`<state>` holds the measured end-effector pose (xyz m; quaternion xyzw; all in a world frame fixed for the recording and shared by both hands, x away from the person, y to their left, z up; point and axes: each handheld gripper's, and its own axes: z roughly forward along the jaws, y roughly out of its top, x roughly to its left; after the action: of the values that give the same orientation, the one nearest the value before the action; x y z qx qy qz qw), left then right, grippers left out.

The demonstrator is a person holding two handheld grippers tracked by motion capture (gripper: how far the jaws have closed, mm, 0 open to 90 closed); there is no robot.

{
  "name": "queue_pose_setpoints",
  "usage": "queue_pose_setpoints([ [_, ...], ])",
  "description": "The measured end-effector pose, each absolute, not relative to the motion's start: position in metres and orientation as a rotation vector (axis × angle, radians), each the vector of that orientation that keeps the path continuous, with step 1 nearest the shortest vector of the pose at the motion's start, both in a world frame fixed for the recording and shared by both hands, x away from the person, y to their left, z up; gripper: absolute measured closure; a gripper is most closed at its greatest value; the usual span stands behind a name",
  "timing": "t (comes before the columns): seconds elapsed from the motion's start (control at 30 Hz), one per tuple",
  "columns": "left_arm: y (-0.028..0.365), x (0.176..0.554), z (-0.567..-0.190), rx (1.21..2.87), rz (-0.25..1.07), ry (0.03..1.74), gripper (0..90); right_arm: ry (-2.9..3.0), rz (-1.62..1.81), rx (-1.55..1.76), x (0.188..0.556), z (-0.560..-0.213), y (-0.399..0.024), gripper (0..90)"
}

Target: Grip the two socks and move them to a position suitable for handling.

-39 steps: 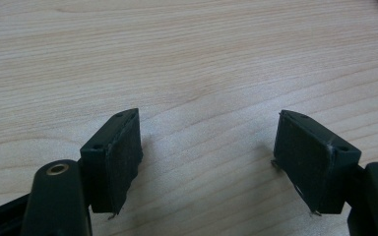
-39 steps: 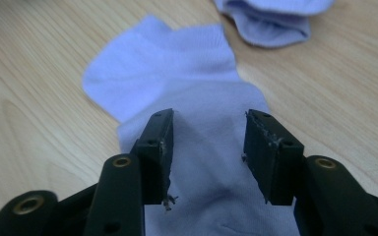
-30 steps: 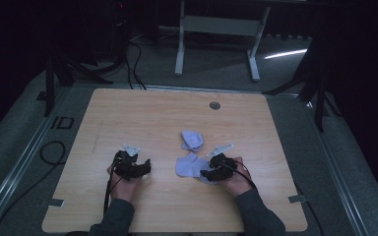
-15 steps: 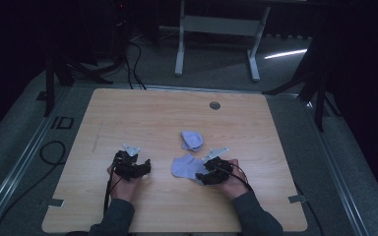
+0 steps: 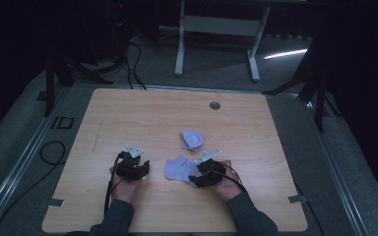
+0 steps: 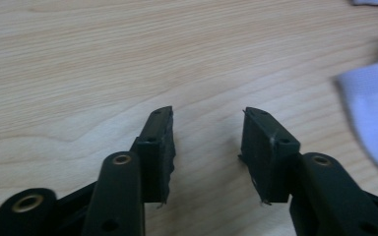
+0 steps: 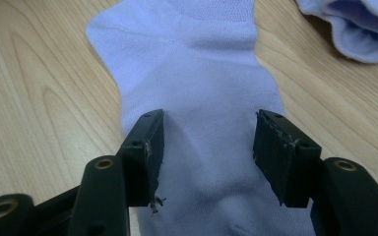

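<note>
A pale lavender sock (image 5: 178, 168) lies flat near the table's front middle; in the right gripper view the same sock (image 7: 202, 73) stretches away between the jaws. My right gripper (image 5: 195, 178) (image 7: 206, 147) is open, low over the sock's near end, one jaw on each side of it. A second, bunched sock (image 5: 192, 140) (image 7: 359, 24) rests just beyond. My left gripper (image 5: 134, 173) (image 6: 206, 147) is open over bare wood, left of the flat sock, whose edge (image 6: 374, 108) shows at the right of its view.
The wooden table (image 5: 142, 118) has a round grommet (image 5: 215, 105) near its far edge. Black cables trail from both grippers toward the person's sleeves. Stands and a desk frame (image 5: 216, 29) are on the dark floor behind.
My right gripper has shifted left onto the flat sock's near end. The left gripper has stayed in place.
</note>
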<state>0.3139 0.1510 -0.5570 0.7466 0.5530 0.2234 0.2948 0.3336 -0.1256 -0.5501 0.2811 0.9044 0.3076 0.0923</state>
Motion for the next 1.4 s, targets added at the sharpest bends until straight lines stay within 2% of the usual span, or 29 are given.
queue_pose_setpoints([
  [0.27,0.139,0.306,-0.551,2.002,0.567,1.365,68.6,2.699,0.935,0.838,0.332,-0.550,-0.120,44.9],
  [0.4,0.128,0.301,-0.550,2.004,0.522,1.286,71.8,2.706,0.940,0.826,0.331,-0.550,-0.116,44.9],
  [0.8,0.108,0.295,-0.555,2.057,0.411,1.146,71.9,2.715,0.950,0.799,0.329,-0.551,-0.110,45.1],
  [1.4,0.105,0.292,-0.558,2.115,0.425,1.161,75.2,2.717,0.938,0.861,0.339,-0.546,-0.131,46.2],
])
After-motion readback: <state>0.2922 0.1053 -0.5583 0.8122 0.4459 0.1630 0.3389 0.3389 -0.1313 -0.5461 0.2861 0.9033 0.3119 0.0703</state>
